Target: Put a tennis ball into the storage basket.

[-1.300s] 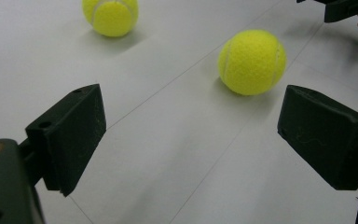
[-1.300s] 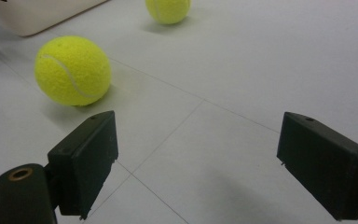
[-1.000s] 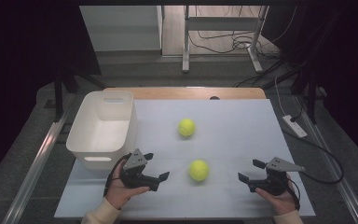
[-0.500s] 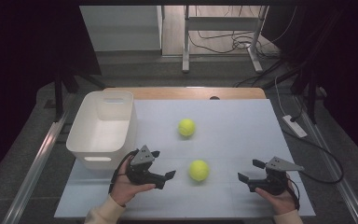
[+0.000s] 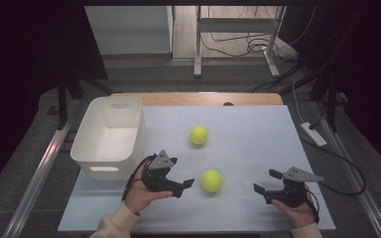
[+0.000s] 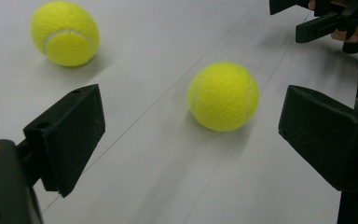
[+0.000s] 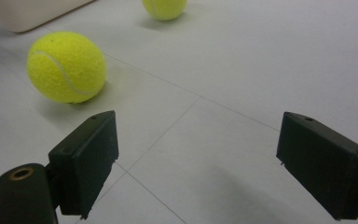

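Two yellow tennis balls lie on the white table sheet. The near ball [image 5: 211,181] [image 6: 223,95] [image 7: 66,66] lies just right of my left gripper [image 5: 181,173] [image 6: 191,135]. That gripper points at the ball, open, and its jaws have just been opening with nothing between them. The far ball [image 5: 198,135] [image 6: 65,32] [image 7: 164,8] rests toward the middle of the sheet. At the front right, my right gripper [image 5: 267,181] [image 7: 214,158] stands open and empty, aimed leftward, well short of the near ball. It also appears in the left gripper view's top right corner [image 6: 326,18].
A white plastic bin [image 5: 87,148] [image 7: 23,14] stands at the table's left side, just behind my left hand. A white power strip [image 5: 313,134] and cables lie on the floor past the table's right edge. A wooden strip runs along the far edge.
My left gripper has shifted right, closer to the near ball. The right gripper and both balls have stayed where they were.
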`<state>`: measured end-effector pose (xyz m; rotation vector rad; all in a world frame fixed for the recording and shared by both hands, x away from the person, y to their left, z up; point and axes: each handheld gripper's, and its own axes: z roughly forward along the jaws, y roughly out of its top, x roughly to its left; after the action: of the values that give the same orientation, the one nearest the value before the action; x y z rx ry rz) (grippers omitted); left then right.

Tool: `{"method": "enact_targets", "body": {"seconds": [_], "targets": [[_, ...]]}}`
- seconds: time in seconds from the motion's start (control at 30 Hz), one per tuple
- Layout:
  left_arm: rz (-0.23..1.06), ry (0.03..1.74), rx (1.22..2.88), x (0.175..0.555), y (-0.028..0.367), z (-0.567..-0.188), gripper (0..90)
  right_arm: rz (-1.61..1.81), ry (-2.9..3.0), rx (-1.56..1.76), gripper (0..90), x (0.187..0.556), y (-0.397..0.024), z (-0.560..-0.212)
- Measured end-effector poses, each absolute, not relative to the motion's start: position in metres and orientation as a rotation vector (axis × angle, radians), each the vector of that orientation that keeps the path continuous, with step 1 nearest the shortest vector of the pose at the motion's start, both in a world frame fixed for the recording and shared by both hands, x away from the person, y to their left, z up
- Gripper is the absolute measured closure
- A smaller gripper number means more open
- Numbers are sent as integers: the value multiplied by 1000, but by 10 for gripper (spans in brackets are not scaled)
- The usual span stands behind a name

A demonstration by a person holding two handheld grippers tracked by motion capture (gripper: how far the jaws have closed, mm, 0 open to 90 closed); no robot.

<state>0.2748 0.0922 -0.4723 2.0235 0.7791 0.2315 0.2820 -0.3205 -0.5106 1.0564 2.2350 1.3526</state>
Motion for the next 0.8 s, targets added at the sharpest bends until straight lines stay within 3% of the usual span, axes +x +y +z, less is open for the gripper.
{"method": "enact_targets", "body": {"seconds": [0.8], "targets": [[151, 745, 2092, 291, 64, -471, 73, 1356, 2225, 1055, 134, 282, -321, -510]]}}
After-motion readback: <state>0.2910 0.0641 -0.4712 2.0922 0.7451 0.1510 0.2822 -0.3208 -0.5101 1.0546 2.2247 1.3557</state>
